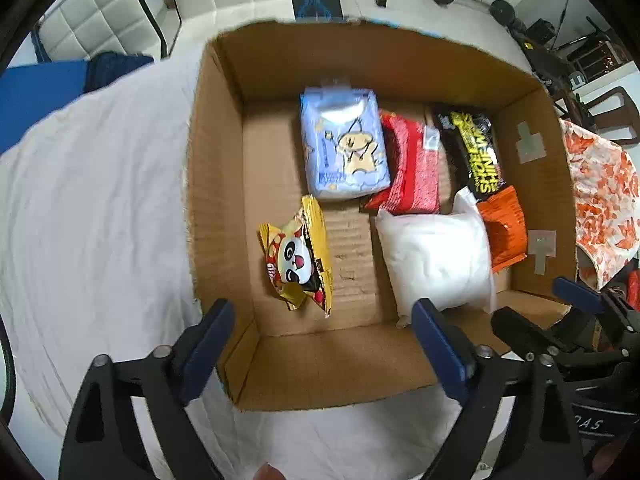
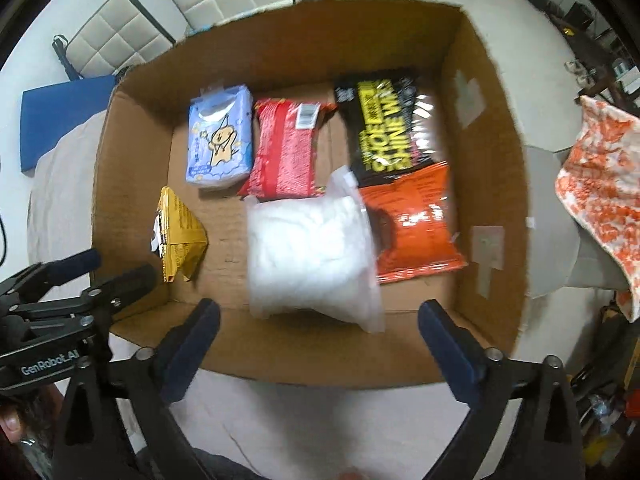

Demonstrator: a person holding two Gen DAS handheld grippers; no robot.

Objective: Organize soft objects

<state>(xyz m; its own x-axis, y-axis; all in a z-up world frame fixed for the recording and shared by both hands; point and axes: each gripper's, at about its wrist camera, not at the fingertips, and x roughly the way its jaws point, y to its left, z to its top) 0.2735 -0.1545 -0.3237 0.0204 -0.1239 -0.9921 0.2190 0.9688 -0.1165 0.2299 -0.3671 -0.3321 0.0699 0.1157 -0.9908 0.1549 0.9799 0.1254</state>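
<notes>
Both grippers hung over the cardboard box (image 1: 216, 184), left gripper (image 1: 324, 336) and right gripper (image 2: 320, 332) each spread wide with nothing between the pads; six soft packs lay inside, so a placing step looked finished, and the next move would call for fetching another item. Left view showed the yellow panda snack (image 1: 298, 256) face-on; right view showed the orange pack (image 2: 416, 224) whole beside the white bag (image 2: 308, 256).

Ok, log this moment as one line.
left claw: open, empty | right claw: open, empty | both above cardboard box | box holds six soft packs
</notes>
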